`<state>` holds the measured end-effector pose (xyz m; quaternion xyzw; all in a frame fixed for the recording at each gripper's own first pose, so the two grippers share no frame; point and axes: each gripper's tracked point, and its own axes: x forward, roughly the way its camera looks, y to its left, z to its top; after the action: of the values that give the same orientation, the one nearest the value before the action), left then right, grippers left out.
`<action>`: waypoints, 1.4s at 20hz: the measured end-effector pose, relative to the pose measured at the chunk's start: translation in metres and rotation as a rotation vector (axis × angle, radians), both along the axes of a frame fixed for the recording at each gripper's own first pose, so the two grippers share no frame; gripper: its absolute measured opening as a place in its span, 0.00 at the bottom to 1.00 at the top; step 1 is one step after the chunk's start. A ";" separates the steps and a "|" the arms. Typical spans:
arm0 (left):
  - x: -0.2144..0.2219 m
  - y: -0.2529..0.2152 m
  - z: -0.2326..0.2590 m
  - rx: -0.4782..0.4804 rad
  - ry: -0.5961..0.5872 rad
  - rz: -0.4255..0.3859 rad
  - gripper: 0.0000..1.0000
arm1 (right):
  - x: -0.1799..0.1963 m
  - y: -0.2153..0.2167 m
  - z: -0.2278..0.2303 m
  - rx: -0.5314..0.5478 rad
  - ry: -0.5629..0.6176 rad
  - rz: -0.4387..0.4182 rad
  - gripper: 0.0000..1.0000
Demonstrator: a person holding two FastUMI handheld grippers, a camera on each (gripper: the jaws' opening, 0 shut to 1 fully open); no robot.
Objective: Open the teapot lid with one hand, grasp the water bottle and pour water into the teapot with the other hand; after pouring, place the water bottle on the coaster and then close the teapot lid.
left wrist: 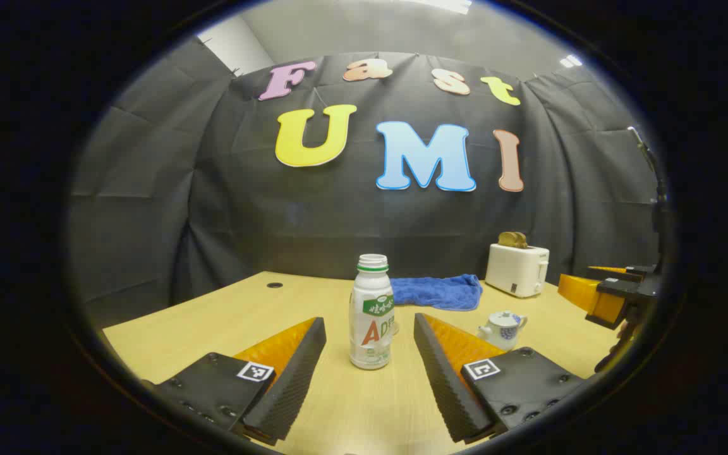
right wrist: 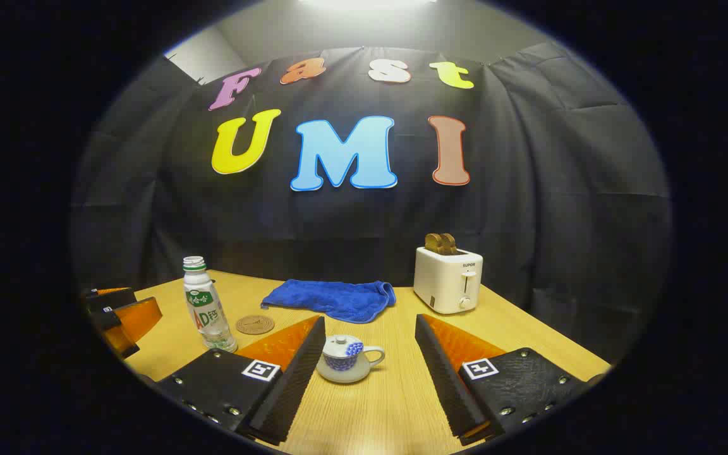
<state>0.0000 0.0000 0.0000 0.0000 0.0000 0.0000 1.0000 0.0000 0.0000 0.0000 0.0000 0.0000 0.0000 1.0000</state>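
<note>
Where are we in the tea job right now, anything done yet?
Nothing looks done yet: the teapot has its lid on and the water bottle stands uncapped on the table. In hand: the left gripper is open around the bottle, the right gripper open at the teapot. Left: lift lid, pour, set bottle on the coaster, close.

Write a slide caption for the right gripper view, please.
Open right gripper faces the lidded teapot; water bottle stands beside the coaster.

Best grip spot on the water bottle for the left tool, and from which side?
Grip the water bottle at mid-body, around the label, coming in level from the front. It stands upright and capless, already centred between the left tool's open fingers, and the straight round body suits a side pinch.
</note>
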 end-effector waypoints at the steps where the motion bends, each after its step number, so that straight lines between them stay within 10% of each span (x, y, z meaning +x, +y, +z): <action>1: 0.002 0.001 -0.001 -0.002 0.001 -0.001 0.99 | 0.006 0.001 -0.004 -0.002 0.016 0.001 0.89; 10: 0.031 0.003 -0.014 0.005 0.027 0.001 0.99 | 0.060 0.026 -0.030 -0.033 0.144 0.060 0.88; 19: 0.052 0.000 -0.022 0.006 0.040 -0.012 0.99 | 0.089 0.043 -0.059 -0.019 0.229 0.108 0.66; 22: 0.053 0.001 -0.026 -0.008 0.046 -0.015 0.99 | 0.092 0.042 -0.059 -0.025 0.230 0.101 0.55; 24: 0.055 0.003 -0.029 -0.017 0.051 -0.015 0.99 | 0.094 0.042 -0.057 -0.003 0.229 0.090 0.17; 28: 0.056 0.008 -0.031 -0.027 0.052 -0.008 0.99 | 0.098 0.043 -0.063 -0.028 0.236 0.080 0.18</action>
<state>0.0562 0.0081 -0.0305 -0.0134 0.0259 -0.0041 0.9996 0.0985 0.0426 -0.0632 -0.0139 0.1177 0.0401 0.9921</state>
